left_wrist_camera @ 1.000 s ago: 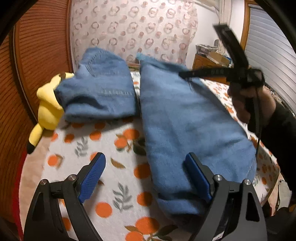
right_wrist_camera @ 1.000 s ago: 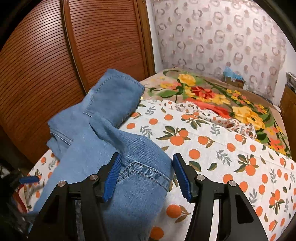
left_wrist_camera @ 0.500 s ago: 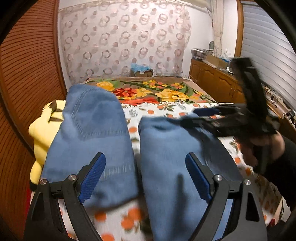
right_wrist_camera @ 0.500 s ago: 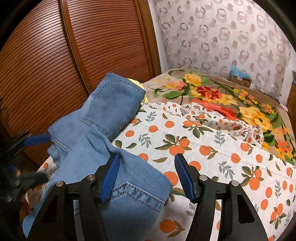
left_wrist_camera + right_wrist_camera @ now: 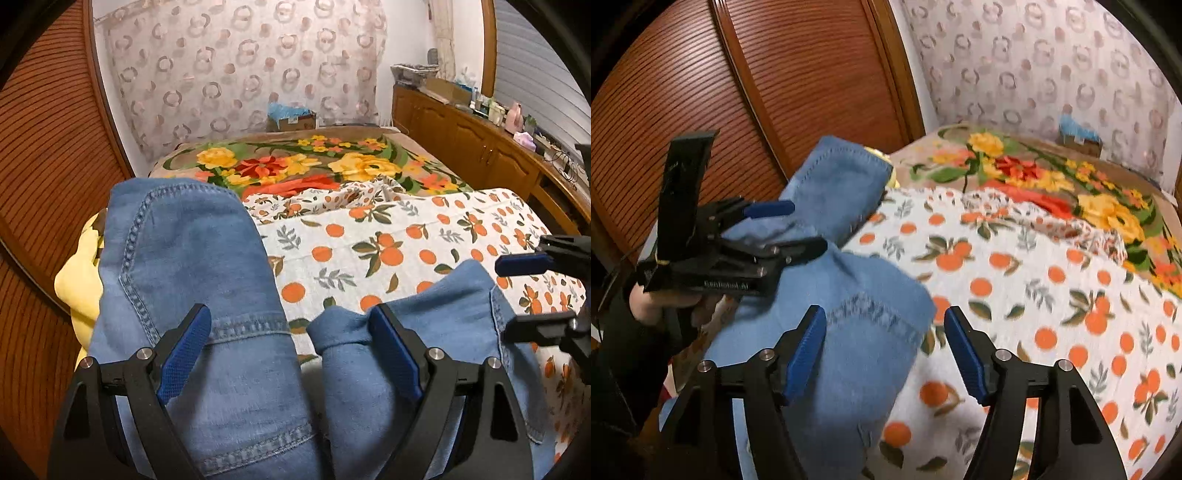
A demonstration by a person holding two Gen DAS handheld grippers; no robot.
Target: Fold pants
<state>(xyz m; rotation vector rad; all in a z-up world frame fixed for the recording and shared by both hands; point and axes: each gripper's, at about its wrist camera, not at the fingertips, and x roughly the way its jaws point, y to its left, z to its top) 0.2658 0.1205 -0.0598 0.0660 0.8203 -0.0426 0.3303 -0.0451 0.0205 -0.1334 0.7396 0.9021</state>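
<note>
- Pants point(image 5: 207, 280) lie on the orange-print sheet point(image 5: 406, 236), legs side by side
- Our left gripper point(image 5: 291, 354) gapes wide, empty
- Right gripper point(image 5: 884, 350): jaws just opening, hem between, unpinched
- We judge one fold laid; next needs fresh grips for folding across

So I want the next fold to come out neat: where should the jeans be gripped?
Probably the stitched hem of the jeans leg on the orange-print sheet. Come from the near side with the open right tongs: that edge is thick, straight and faces them.
</note>
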